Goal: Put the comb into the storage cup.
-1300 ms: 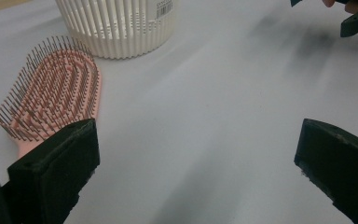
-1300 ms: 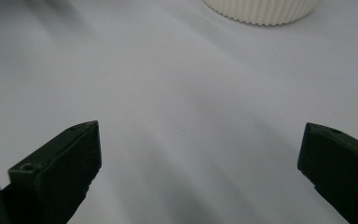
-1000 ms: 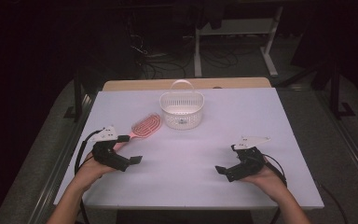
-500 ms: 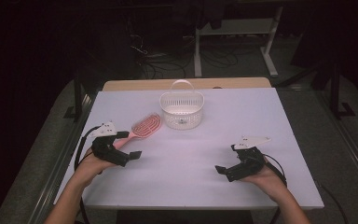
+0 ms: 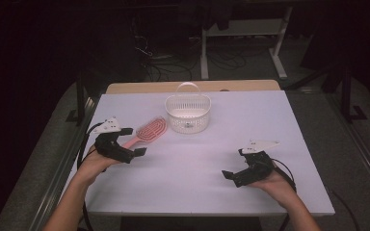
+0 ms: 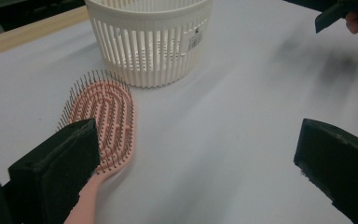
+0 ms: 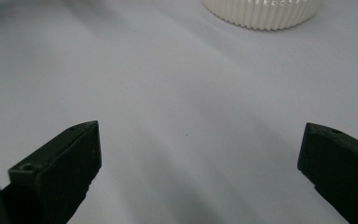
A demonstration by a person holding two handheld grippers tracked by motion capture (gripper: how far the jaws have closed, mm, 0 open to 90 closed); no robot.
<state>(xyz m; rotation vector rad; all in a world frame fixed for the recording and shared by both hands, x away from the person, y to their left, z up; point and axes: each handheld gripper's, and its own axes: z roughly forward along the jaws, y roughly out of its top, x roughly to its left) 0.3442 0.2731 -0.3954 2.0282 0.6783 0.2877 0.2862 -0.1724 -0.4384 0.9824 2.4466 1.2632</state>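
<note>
A pink hairbrush [image 5: 147,131] lies bristles up on the white table, left of a white slotted basket [image 5: 188,114] with a handle. My left gripper [image 5: 132,142] is open at the brush's handle end. In the left gripper view the brush [image 6: 103,116] lies just by the left jaw, with its handle passing beside that jaw, and the basket [image 6: 149,37] stands beyond it. Nothing is held by the left gripper [image 6: 198,140]. My right gripper [image 5: 233,163] is open over bare table at the front right. The right gripper [image 7: 200,140] points toward the basket [image 7: 261,11].
The white table top [image 5: 270,120] has a wooden strip [image 5: 192,86] along its far edge. Dark floor, cables and a stand's legs lie beyond. The other hand's gripper [image 6: 345,14] shows far off in the left gripper view.
My left gripper has moved forward toward the brush's handle. The right gripper has stayed where it was.
</note>
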